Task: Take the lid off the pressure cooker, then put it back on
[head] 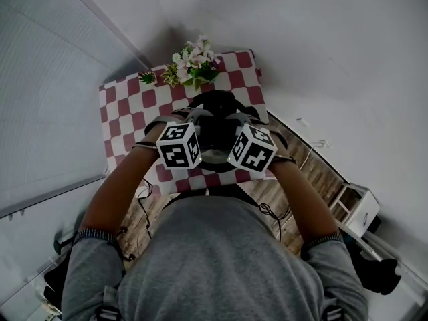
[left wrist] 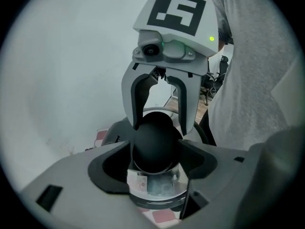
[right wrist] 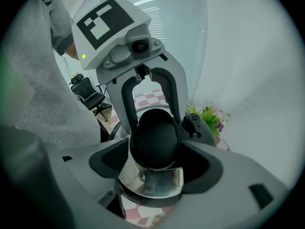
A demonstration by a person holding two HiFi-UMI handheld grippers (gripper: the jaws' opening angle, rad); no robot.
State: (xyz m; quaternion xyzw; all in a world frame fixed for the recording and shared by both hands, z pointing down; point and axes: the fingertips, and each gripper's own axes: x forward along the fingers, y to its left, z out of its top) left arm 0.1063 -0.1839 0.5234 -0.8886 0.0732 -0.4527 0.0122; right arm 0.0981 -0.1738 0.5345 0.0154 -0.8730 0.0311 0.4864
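Red-white checked tablecloth (head: 120,105) under cooker (head: 215,122), flowers (head: 192,62) behind, wooden floor (head: 321,172)

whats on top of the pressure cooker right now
Its shiny lid with a black knob. The left gripper and right gripper each have jaws either side of that knob. The lid hides whatever is inside.

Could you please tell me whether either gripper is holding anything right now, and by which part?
It cannot be told: the left gripper and right gripper each have the lid's black knob between their jaws, but contact is unclear.
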